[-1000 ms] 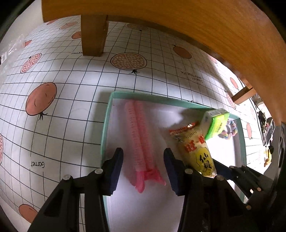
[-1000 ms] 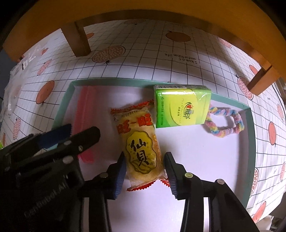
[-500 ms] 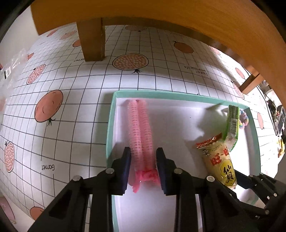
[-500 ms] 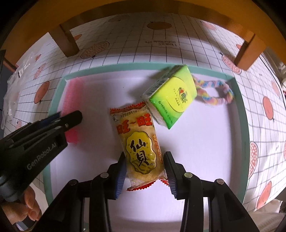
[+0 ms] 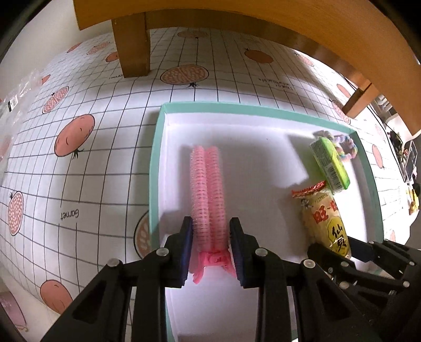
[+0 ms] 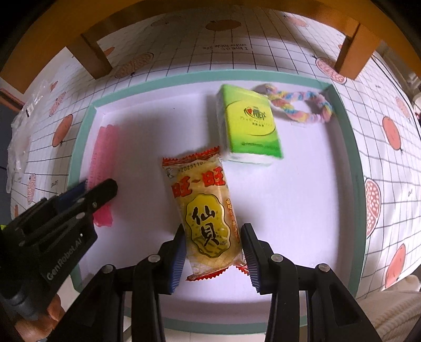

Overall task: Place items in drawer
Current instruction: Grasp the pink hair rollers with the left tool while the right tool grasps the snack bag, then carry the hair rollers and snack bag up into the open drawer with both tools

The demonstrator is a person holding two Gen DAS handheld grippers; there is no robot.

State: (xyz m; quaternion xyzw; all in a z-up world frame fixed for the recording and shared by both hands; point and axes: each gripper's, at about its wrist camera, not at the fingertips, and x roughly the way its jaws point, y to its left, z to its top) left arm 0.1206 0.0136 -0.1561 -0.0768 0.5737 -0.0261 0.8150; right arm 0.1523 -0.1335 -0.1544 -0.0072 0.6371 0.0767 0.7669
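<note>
Drawer (image 6: 354, 168), teal-rimmed and white inside, sits pulled out on a tablecloth (image 5: 79, 184) printed with a black grid and pomegranates, beneath a wooden frame (image 5: 236, 23); inside it, along the left wall, lies a pink ribbed hair roller (image 5: 208, 194), and the left gripper (image 5: 210, 252) is clamped on its near end, both blue pads pressing against its sides, with the roller's frilly tail poking out toward the camera; in the middle of the drawer floor lies a yellow rice cracker packet (image 6: 208, 215) with red lettering and red crimped ends, and the right gripper (image 6: 213, 255) is closed about its lower part, one pad touching each long edge; just beyond the packet's far end is a green tissue pack (image 6: 250, 126), tilted up off the floor on one edge, and beside that, in the far right corner, a braided rainbow hair tie (image 6: 302, 107) rests flat; a person's fingertips (image 6: 34, 321) show at the lower left of the right wrist view, under the left gripper's body; a clear plastic bag (image 6: 18, 136) lies on the cloth well to the left of the drawer.
</note>
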